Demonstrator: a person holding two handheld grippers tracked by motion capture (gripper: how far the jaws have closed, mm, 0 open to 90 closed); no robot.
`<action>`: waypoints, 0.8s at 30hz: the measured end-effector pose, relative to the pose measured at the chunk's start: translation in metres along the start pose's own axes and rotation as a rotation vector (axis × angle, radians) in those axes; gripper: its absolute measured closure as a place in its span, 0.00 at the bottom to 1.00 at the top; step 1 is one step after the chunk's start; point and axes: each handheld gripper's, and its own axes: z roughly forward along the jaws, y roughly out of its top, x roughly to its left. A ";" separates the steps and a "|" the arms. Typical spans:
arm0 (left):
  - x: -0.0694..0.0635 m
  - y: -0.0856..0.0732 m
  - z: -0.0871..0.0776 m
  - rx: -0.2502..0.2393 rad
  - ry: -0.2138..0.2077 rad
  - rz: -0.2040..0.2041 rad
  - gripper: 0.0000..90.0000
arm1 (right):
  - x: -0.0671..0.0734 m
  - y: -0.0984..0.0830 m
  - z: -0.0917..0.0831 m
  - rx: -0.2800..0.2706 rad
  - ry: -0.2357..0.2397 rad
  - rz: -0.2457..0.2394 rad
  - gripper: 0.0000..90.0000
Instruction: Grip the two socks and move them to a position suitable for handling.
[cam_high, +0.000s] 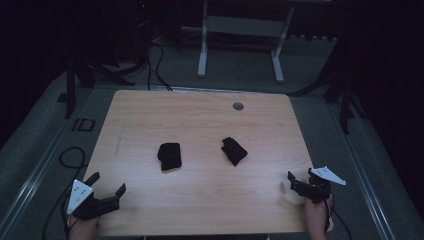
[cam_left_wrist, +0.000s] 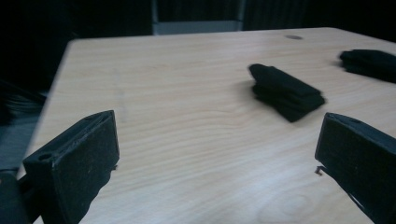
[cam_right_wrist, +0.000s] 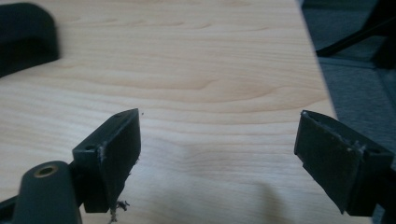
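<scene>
Two folded black cloths lie on the wooden table (cam_high: 200, 120). One black cloth (cam_high: 170, 156) (cam_left_wrist: 286, 91) sits left of centre, the other black cloth (cam_high: 234, 150) (cam_left_wrist: 371, 63) right of centre; a dark blurred corner of cloth (cam_right_wrist: 25, 35) shows at the top left of the right gripper view. My left gripper (cam_high: 108, 183) (cam_left_wrist: 217, 154) rests at the near left corner, open, nothing between its jaws. My right gripper (cam_high: 300, 180) (cam_right_wrist: 217, 154) sits by the near right edge, also open and empty. Both are well short of the cloths.
A small grey grommet (cam_high: 238, 106) (cam_left_wrist: 294, 37) is set in the table's far side. A white desk frame (cam_high: 240, 35) stands beyond the table on the grey floor. Cables (cam_high: 75, 160) trail on the floor at the left. The table edge (cam_right_wrist: 317, 70) runs close to my right gripper.
</scene>
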 end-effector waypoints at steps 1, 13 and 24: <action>0.000 0.000 0.000 0.007 0.001 -0.003 0.00 | 0.000 0.000 0.000 0.009 0.007 -0.004 0.16; -0.008 0.003 0.000 -0.016 -0.029 -0.016 0.00 | 0.012 0.007 0.000 0.096 0.183 -0.101 0.17; -0.017 0.003 0.005 -0.033 -0.067 -0.051 0.00 | 0.039 0.013 0.018 0.181 0.307 -0.244 0.16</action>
